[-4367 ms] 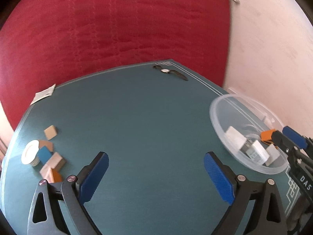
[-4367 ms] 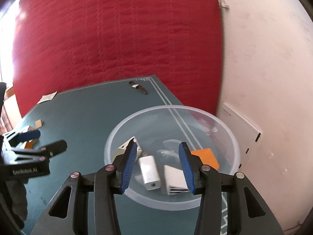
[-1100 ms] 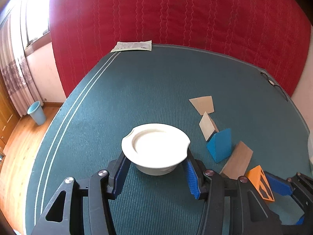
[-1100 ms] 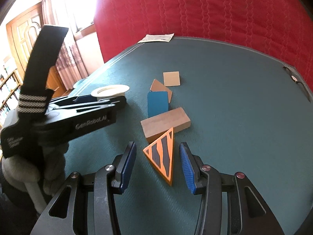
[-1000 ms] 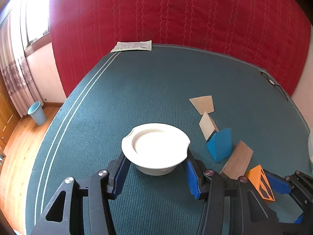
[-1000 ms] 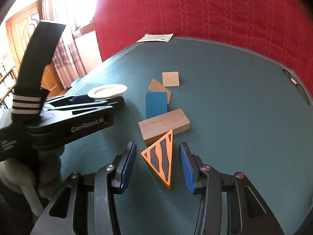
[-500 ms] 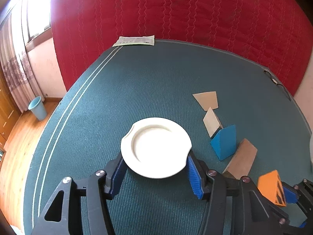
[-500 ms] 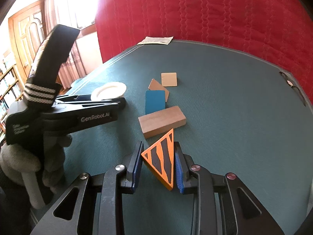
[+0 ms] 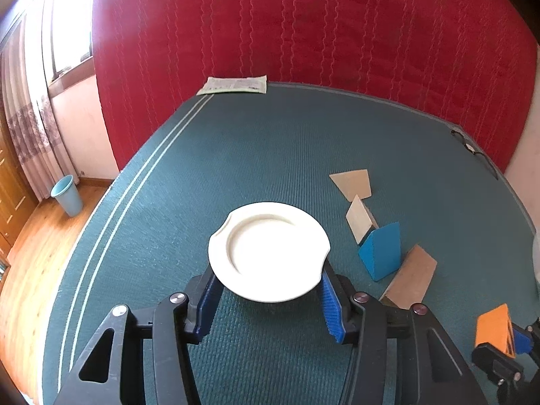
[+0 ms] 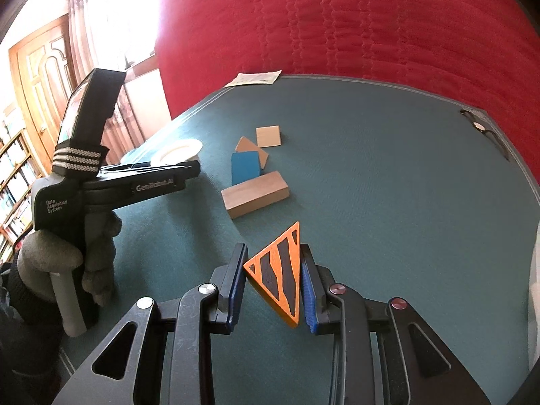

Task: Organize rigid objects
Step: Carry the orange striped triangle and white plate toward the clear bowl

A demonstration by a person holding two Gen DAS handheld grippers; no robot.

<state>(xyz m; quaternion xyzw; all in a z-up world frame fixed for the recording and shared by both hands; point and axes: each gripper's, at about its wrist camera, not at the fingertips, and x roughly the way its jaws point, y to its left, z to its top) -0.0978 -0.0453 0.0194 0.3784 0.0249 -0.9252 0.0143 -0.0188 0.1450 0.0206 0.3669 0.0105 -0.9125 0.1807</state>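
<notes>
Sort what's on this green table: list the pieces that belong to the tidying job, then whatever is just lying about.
Part of the job:
- white dish, held in the left gripper
- orange striped triangle, held in the right gripper
- blue block
- long wooden block
- two small wooden tiles

Lying about:
- printed paper
- glasses
- blue waste bin on the floor
</notes>
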